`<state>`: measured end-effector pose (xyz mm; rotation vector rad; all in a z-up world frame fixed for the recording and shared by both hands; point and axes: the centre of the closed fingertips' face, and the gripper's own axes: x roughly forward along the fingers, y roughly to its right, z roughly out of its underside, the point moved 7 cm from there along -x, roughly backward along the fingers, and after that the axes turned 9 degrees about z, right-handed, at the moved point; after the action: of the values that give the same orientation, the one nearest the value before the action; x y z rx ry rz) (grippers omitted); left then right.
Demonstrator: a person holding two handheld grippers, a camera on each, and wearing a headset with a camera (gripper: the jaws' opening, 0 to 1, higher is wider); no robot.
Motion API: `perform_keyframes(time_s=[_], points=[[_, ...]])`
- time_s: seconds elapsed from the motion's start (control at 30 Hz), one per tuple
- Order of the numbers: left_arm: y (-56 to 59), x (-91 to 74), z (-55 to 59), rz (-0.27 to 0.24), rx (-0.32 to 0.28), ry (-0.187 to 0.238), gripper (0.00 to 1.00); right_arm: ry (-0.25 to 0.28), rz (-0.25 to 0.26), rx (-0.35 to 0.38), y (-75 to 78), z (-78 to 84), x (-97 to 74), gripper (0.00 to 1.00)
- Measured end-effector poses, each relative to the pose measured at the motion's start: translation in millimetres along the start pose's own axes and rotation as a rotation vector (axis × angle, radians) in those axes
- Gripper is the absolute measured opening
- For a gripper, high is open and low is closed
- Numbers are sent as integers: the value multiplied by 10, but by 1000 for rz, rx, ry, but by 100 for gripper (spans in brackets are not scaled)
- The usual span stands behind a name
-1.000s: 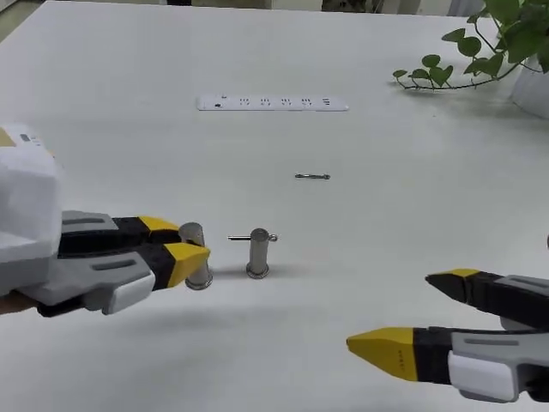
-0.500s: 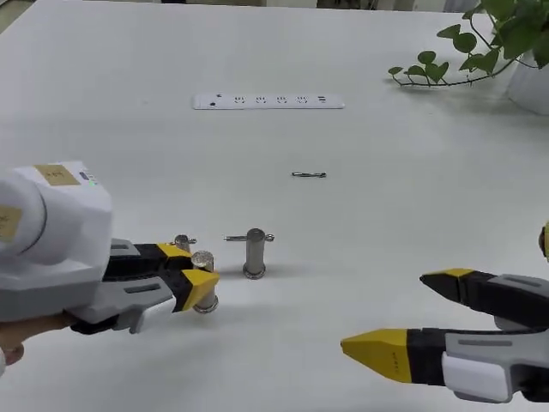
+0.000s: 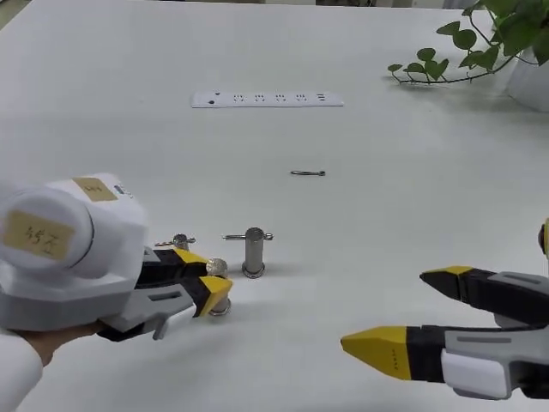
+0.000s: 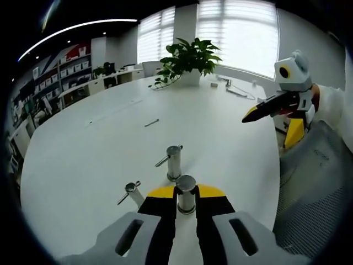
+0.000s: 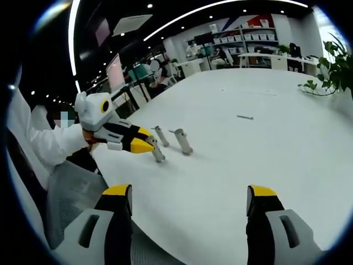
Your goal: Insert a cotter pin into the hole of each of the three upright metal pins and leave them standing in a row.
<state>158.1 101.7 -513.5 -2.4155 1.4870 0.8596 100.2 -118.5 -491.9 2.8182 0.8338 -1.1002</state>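
My left gripper [image 3: 211, 294] is shut on a bare upright metal pin [image 3: 217, 269], which stands on the white table [image 3: 360, 232]; in the left gripper view the pin [image 4: 186, 184] sits between the yellow tips of the left gripper [image 4: 186, 194]. Two more upright pins each carry a cotter pin: one [image 3: 254, 251] just right of it, one [image 3: 180, 242] behind the gripper. A loose cotter pin [image 3: 307, 172] lies further back. My right gripper [image 3: 388, 311] hovers open at the near right, well apart from the pins.
A white power strip [image 3: 267, 99] lies at the back of the table. A potted plant [image 3: 497, 30] trails leaves over the far right corner. A person's sleeve [image 5: 52, 144] shows behind the left gripper in the right gripper view.
My left gripper has slid the bare pin toward me and slightly right, uncovering the cotter-pinned pin behind it. The right gripper has stayed where it was.
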Motion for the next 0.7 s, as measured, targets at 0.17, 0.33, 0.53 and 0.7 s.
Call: perform_keyframes(time_s=[0.17,0.33,0.53,0.7], points=[[15,7,-11,0,19,-7,9,-1,-5,-5,-12,-6,3,83],[18,2,-13,10,35,-19,9,-2,-6,-12,-18,-17,4,83],[11,-8,-9,8,39,-22,9,-1,-9,-17,-35,-31,6,82],[19,-3,7,12,42,-26,9,0,-10,-17,-44,-36,5,82]])
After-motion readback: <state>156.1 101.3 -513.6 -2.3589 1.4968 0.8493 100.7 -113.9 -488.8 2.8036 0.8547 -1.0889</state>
